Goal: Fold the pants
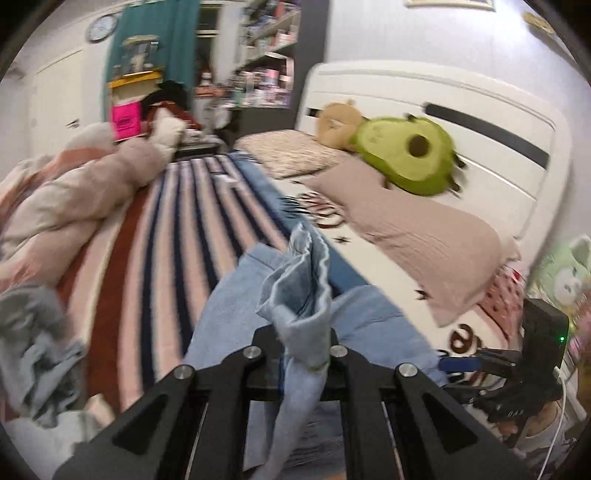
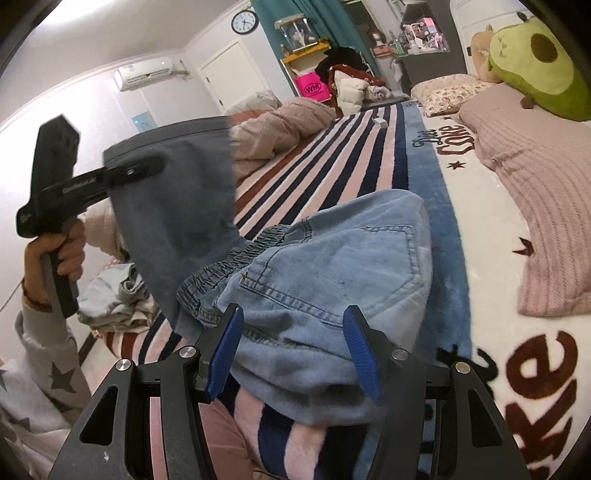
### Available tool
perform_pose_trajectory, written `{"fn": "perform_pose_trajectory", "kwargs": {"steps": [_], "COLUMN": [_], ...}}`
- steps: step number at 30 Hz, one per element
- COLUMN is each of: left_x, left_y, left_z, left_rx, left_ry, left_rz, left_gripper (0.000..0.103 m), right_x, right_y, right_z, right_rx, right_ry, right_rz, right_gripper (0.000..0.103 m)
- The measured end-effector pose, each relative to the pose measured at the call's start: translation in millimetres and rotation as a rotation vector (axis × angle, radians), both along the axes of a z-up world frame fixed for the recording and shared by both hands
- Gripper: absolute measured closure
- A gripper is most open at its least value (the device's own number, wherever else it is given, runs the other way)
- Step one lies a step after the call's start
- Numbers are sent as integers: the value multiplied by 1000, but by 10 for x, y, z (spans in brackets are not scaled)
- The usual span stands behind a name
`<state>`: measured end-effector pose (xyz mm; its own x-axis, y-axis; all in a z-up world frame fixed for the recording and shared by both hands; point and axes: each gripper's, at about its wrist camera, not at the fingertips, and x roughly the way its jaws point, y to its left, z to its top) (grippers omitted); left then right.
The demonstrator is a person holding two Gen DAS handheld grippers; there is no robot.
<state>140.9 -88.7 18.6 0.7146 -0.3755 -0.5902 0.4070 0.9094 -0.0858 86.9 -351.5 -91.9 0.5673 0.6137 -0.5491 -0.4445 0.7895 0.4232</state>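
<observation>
The soft, limp light-blue denim pants (image 2: pixel 332 266) drape easily; left gripper (image 1: pixel 304 343) jaws clench a leg hem, right gripper (image 2: pixel 293 350) jaws gape around the waist.

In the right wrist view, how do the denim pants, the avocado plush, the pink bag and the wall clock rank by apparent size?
1. denim pants, though nearest the camera
2. avocado plush
3. pink bag
4. wall clock

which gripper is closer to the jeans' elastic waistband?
Right. The right gripper straddles the jeans just below the elastic waistband, jaws apart. The left gripper is raised up and to the side, clamped on a lifted leg end.
</observation>
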Motion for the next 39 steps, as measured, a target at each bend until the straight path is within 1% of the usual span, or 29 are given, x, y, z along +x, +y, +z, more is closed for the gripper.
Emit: {"fn": "perform_pose_trajectory", "kwargs": {"steps": [3,7,11,13,14,15,16,17,18,19,20,21,22,25,26,28,31,34,36,39], "left_x": [76,156,187,174,163,137,115,69,5,-34,-94,-140,-192,-314,-347,-396,-429,-447,-470,-472], "left_y": [-397,-808,-946,-960,-946,-916,-884,-829,-757,-707,-617,-547,-442,-112,4,223,505,721,844,944], "left_z": [-120,-446,-813,-898,-915,-905,-883,-842,-777,-729,-665,-623,-576,-517,-524,-563,-656,-763,-842,-967], "left_rx": [11,31,62,73,73,71,63,48,26,8,-13,-26,-40,-57,-57,-68,-92,-134,-176,-217], "left_ry": [30,121,241,271,279,286,285,278,261,247,231,219,203,157,146,137,134,137,143,153], "left_rz": [-76,-157,-211,-230,-233,-241,-246,-249,-253,-257,-259,-251,-235,-152,-119,-66,-6,31,50,68], "left_gripper": [99,99,99,98,95,92,80,63,57,54,54,54,54,54,54,54,54,54,53,53], "right_x": [-54,-120,-135,-127,-123,-116,-109,-98,-92,-85,-71,-62,-47,24,38,93,183,309,439,568], "right_y": [-144,-365,-482,-523,-532,-535,-534,-519,-511,-490,-475,-448,-417,-315,-288,-227,-121,38,175,275], "right_z": [14,-16,-64,-91,-99,-99,-97,-79,-63,-31,-14,21,52,98,101,117,147,107,11,-108], "right_rx": [15,20,11,8,7,8,11,17,21,28,32,45,60,96,107,148,173,139,119,152], "right_ry": [-6,1,19,29,33,36,37,36,33,27,24,18,15,24,29,47,64,113,173,242], "right_rz": [-27,-86,-119,-127,-129,-131,-132,-130,-128,-124,-121,-112,-105,-84,-82,-80,-86,-112,-124,-124], "right_gripper": [50,50,50,50,50,50,50,50,50,49,48,43,41,41,40,35,35,35,34,33]}}
